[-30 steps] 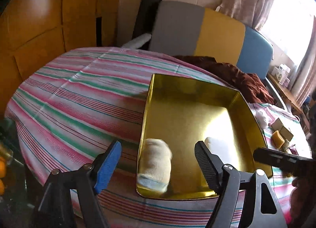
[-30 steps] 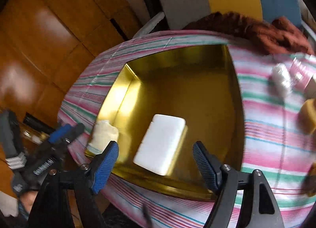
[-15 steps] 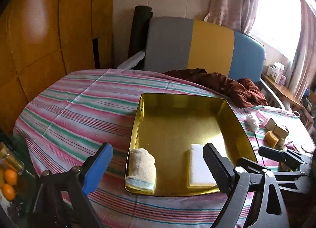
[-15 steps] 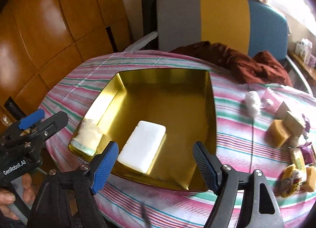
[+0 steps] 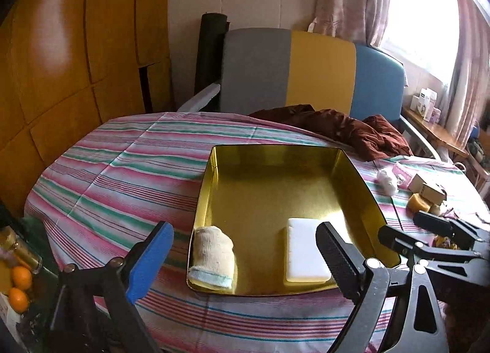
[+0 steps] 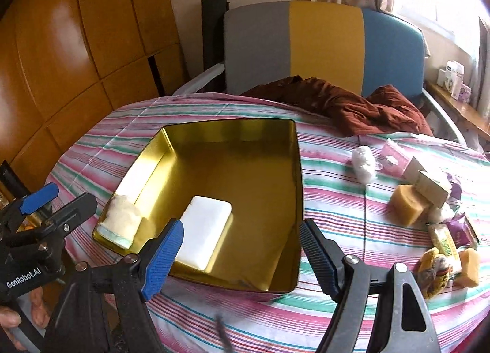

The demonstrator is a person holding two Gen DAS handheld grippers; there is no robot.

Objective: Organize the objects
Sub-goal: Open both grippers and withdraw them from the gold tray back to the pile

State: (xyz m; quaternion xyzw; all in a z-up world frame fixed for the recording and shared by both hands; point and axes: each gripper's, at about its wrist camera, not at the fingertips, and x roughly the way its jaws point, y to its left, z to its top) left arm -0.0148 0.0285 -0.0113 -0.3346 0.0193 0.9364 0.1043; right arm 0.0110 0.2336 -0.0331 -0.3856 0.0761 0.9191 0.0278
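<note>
- Both grippers have pulled back from the gold tray [image 5: 361, 187] since a second ago, and more of the room shows.
- left gripper [image 5: 242, 256]: fingers apart, empty, at near tray edge.
- right gripper [image 6: 242, 250]: fingers apart, empty.
- In tray, near end: rolled sock [image 5: 212, 256] in left corner, white soap bar [image 5: 304, 253] beside it, apart.
- Right of tray: loose soaps and boxes [image 6: 419, 197] on striped cloth [image 5: 122, 175].
- Far side: brown garment [image 6: 346, 102], tricolour chair [image 5: 309, 69].

- Desk [image 6: 337, 209] under a pink, green and white striped cloth.
- Gold tin [image 6: 294, 175] sits mid-desk.
- Brown cloth [image 6: 352, 105] is heaped at the far edge.
- White wad [image 6: 363, 163], small boxes [image 6: 428, 181], yellow blocks [image 6: 408, 204] and wrappers [image 6: 444, 242] lie right of the tin.
</note>
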